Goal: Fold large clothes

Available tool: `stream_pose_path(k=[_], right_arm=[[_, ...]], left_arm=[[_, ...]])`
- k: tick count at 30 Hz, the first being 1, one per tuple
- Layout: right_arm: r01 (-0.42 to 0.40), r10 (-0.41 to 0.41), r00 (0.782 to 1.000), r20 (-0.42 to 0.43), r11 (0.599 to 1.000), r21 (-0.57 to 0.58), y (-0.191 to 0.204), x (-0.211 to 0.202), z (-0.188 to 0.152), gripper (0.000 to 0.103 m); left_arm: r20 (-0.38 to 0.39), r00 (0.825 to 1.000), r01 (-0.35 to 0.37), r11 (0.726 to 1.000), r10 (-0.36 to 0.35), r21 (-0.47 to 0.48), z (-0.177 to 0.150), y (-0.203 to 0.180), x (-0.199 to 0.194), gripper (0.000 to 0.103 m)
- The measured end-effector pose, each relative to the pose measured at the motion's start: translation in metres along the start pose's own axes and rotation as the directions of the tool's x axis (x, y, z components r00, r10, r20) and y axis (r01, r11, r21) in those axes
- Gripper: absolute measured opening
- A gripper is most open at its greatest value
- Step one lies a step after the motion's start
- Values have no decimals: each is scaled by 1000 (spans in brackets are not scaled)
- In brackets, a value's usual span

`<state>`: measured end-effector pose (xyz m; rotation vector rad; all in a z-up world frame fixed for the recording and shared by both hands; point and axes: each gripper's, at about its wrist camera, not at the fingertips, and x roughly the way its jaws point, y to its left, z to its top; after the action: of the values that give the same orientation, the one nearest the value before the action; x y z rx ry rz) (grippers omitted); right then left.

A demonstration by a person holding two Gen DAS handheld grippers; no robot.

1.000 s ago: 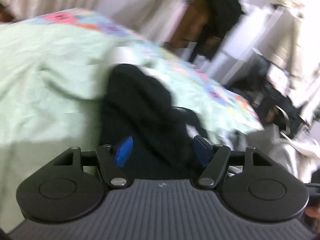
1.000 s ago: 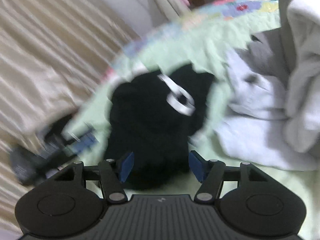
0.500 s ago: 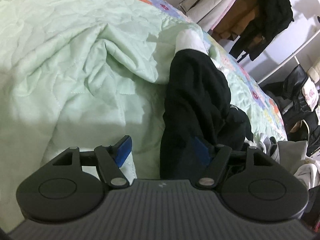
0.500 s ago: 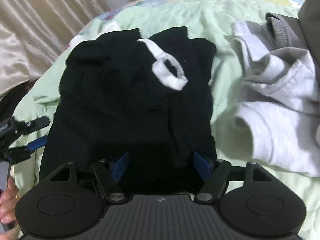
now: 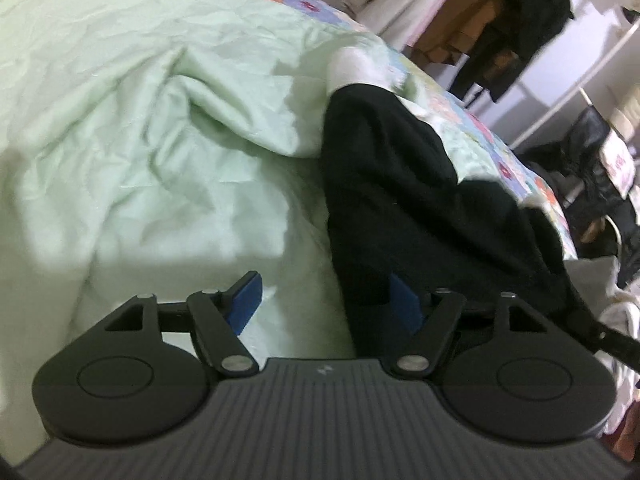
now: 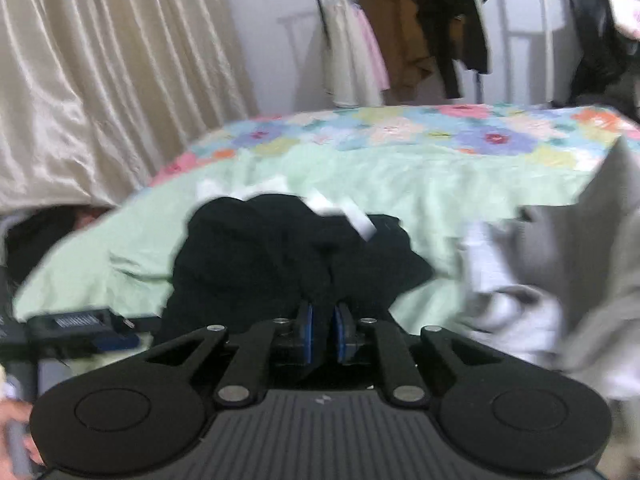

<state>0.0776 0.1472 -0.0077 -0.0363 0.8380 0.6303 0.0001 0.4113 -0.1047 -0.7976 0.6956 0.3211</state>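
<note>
Bed: green quilt (image 5: pixel 168 128) gives a broad, rumpled folding surface.
Black garment (image 6: pixel 288 252): bunched mid-bed, white trim showing.
Grey clothes (image 6: pixel 560 280): heaped just beside it, crowding the right.
Right gripper (image 6: pixel 323 334): pinching the garment's near edge, likely to lift it.
Left gripper (image 5: pixel 326 300): spread wide at its side edge.

Matt black cloth garment (image 5: pixel 404 184), soft quilted pale-green bedspread (image 5: pixel 140 120), satiny glossy curtain (image 6: pixel 92 80), ribbed matt plastic gripper housing.

Both wrist views low, close over green quilt (image 5: pixel 168 128) — facing clothes rack; shared: black garment (image 6: pixel 280 252).
</note>
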Motion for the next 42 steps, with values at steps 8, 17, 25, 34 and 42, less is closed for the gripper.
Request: stream_pose_path(k=[8, 17, 25, 34, 42], right_arm=[[-24, 61, 988, -144, 969, 247, -65, 21, -43, 42], [12, -2, 993, -117, 996, 84, -38, 16, -50, 43], [44, -50, 994, -97, 997, -65, -12, 12, -56, 26], [-41, 35, 996, -76, 996, -79, 3, 17, -47, 7], [-16, 13, 995, -99, 999, -33, -4, 29, -52, 31]], left_arm=[[-42, 999, -32, 999, 32, 2, -3, 1, 9, 76], [-55, 998, -32, 999, 32, 4, -3, 2, 12, 79], [-64, 996, -55, 997, 59, 55, -5, -7, 16, 82], [-75, 995, -59, 997, 63, 52, -6, -7, 18, 84], [-85, 994, -68, 996, 72, 59, -7, -8, 21, 85]])
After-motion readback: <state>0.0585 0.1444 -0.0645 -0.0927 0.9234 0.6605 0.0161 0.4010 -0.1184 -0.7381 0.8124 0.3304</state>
